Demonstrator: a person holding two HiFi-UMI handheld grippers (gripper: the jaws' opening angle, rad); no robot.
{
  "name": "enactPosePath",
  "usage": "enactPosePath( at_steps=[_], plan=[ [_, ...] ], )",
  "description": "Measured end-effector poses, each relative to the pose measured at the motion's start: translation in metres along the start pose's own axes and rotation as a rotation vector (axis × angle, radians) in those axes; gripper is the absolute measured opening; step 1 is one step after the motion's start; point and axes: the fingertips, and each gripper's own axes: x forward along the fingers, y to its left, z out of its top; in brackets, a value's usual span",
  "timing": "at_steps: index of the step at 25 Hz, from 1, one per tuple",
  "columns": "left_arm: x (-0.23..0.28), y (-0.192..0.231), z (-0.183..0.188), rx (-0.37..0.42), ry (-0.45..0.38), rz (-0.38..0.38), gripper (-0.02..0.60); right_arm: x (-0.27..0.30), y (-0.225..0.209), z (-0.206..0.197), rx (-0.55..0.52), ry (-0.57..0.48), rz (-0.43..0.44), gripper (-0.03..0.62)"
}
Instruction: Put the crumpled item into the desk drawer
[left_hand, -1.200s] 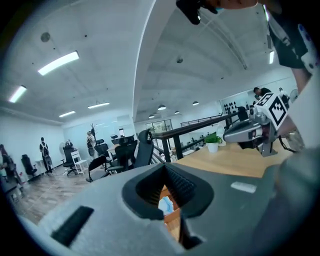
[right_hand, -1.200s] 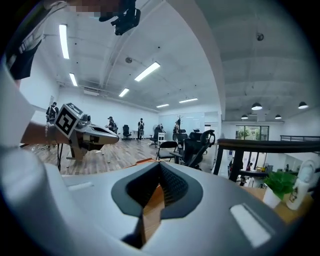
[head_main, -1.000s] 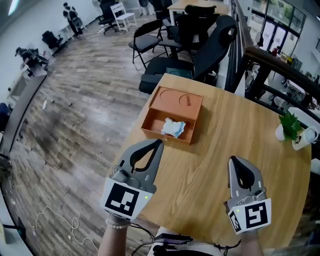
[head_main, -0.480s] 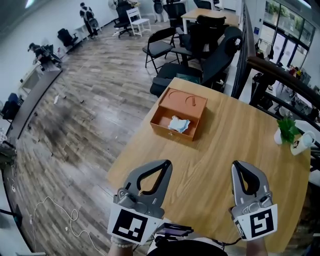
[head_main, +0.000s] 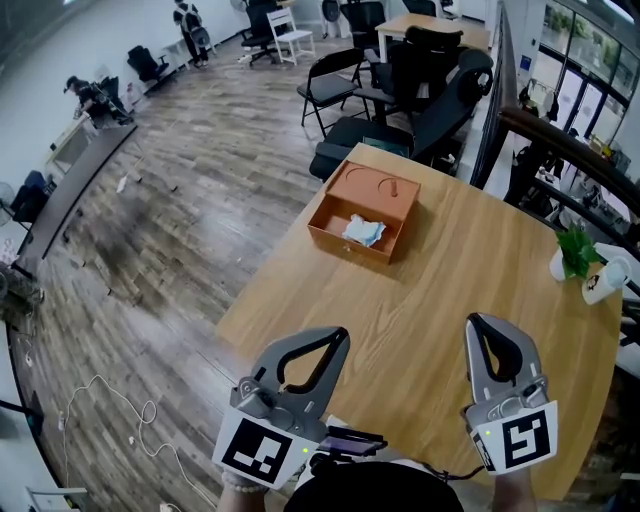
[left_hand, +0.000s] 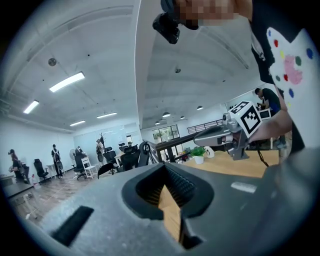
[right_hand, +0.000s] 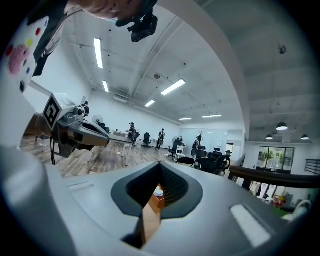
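An orange desk drawer box (head_main: 365, 205) stands at the far side of the round wooden table (head_main: 450, 300), its drawer pulled out toward me. A crumpled white and blue item (head_main: 363, 230) lies inside that drawer. My left gripper (head_main: 338, 336) hovers at the table's near edge, shut with nothing in it. My right gripper (head_main: 481, 323) hangs beside it over the near part of the table, also shut and empty. Both are far from the drawer. In the right gripper view the drawer (right_hand: 159, 198) shows small through the jaw loop.
A small potted plant (head_main: 578, 250) and a white cup (head_main: 605, 280) sit at the table's right edge. Black office chairs (head_main: 420, 70) crowd behind the table. A cable (head_main: 110, 420) lies on the wooden floor at the left. People stand far off.
Both grippers have drawn back from the drawer toward the table's near edge and risen a little. The crumpled item stays in the open drawer.
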Motion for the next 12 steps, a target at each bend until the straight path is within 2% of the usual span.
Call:
enactPosePath(
  at_steps=[12],
  plan=[
    [0.0072, -0.0088, 0.0029, -0.003, -0.011, -0.027, 0.000, -0.0006, 0.0056, 0.0039, 0.001, -0.003, 0.002, 0.007]
  ],
)
